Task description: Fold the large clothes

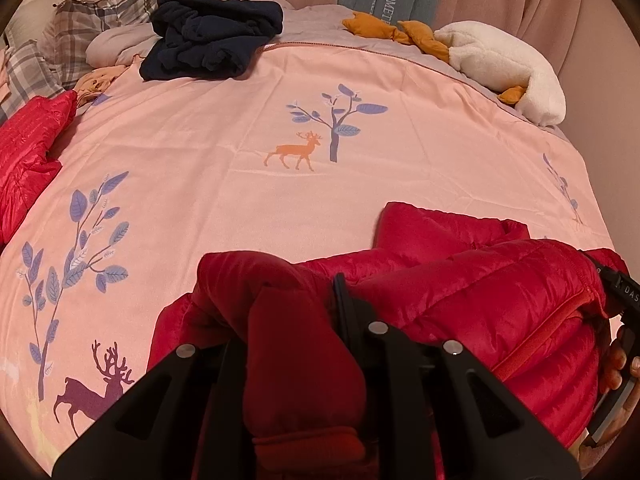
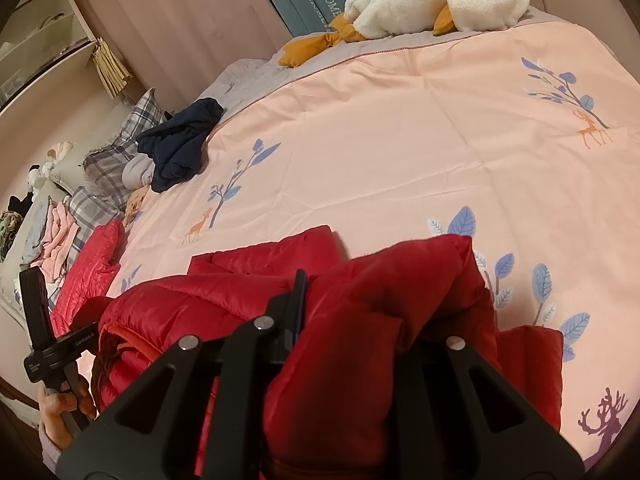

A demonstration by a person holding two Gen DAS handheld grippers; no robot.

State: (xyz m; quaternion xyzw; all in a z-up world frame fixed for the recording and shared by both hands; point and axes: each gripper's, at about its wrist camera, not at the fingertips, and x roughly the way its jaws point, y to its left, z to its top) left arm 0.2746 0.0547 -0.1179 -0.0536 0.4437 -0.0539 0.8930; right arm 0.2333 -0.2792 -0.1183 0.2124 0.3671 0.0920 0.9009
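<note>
Red puffer jacket (image 1: 460, 292) sits bunched at the near edge of the bed, on the pink duvet (image 1: 240, 140). We read its long axis as running left-right across the near edge, between our two claws; which end is collar or hem we cannot tell, too crumpled. An orange zip line runs diagonally on the right part in the left wrist view. One flat panel pokes toward the far side, lying on the duvet.

Left claw (image 1: 304, 320): narrow, clamped on a thick fold of the jacket; red fabric fills the gap and spills back over the fingers. One finger (image 1: 344, 300) shows as a thin black edge pressed against the fabric.

Right claw (image 2: 360, 320): same, narrow, pinching a bulky fold of the jacket (image 2: 380, 300). Its left finger (image 2: 298, 300) is visible edge-on against the fabric; the other is buried under red cloth.

From each view we see the other claw at the frame edge, held by a bare hand (image 2: 64, 404), touching the jacket's side.

Elsewhere on the bed: a second red quilted garment (image 1: 28, 152) at the left edge, a dark navy garment (image 1: 208, 36) crumpled at the far left, plaid pillows (image 1: 80, 20) beyond it, and a white plush goose (image 1: 504, 64) with orange feet at the far right. Shelving (image 2: 44, 40) with small items stands far left in the right wrist view; contents too small to tell.
</note>
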